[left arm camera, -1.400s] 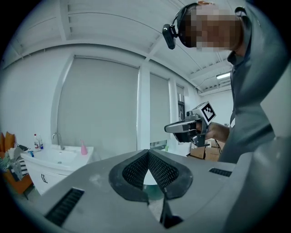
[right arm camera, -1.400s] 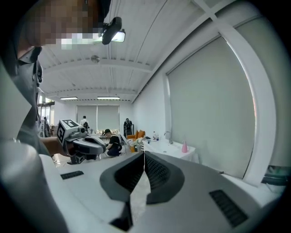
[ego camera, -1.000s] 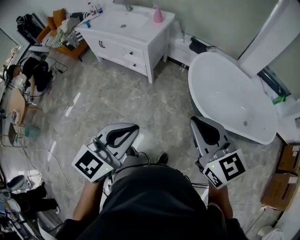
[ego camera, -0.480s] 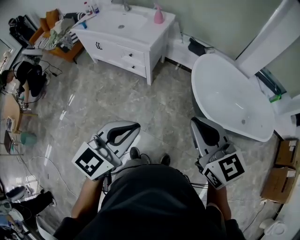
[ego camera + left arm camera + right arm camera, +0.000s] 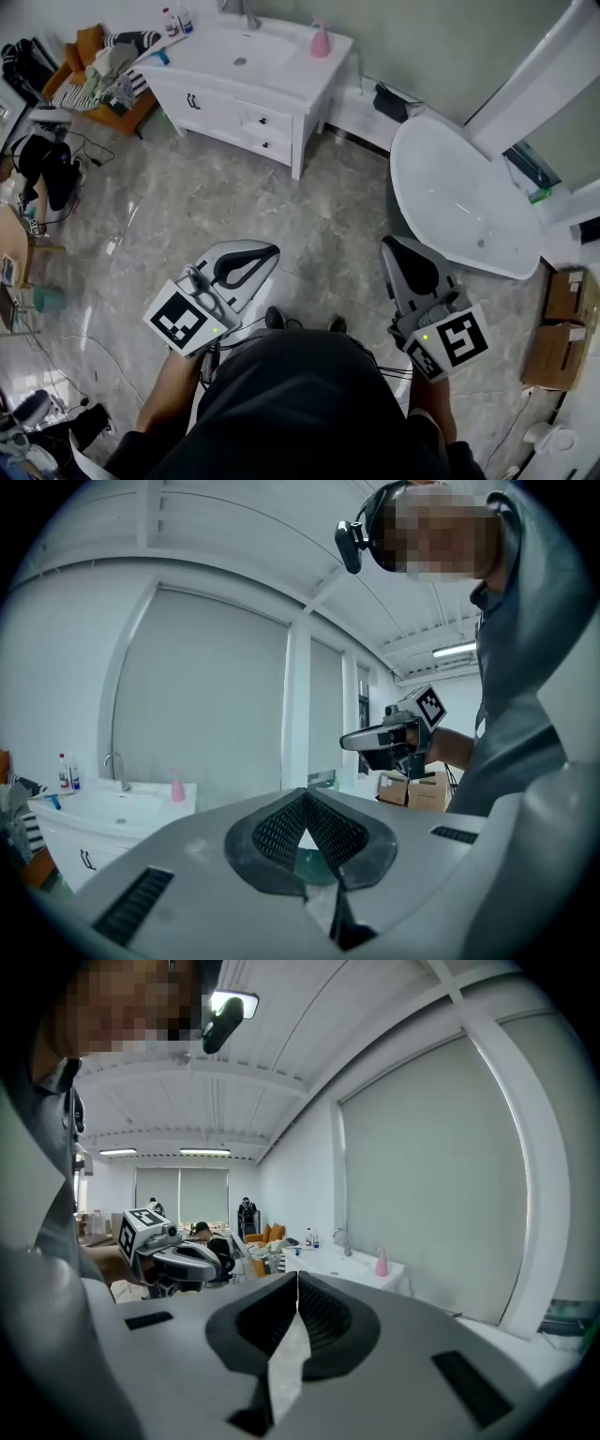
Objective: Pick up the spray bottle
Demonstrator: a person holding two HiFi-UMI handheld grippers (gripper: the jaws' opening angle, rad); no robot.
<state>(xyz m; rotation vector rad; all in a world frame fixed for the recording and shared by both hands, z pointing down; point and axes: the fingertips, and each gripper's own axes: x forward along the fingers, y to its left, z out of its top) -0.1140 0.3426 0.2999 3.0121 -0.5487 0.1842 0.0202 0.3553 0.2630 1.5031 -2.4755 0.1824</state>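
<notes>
Both your tools are closed with nothing in them: the left tool (image 5: 270,251) and the right tool (image 5: 387,244) are held out level over the floor, jaws pressed together. The pink spray bottle (image 5: 321,39) stands upright at about 12 o'clock, on the right end of the white vanity worktop (image 5: 291,67), well apart from both tools. The bathtub (image 5: 459,206) lies at 2 o'clock.

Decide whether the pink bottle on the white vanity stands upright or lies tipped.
Upright: the pink bottle stands on its base on the vanity top, nozzle uppermost.
</notes>
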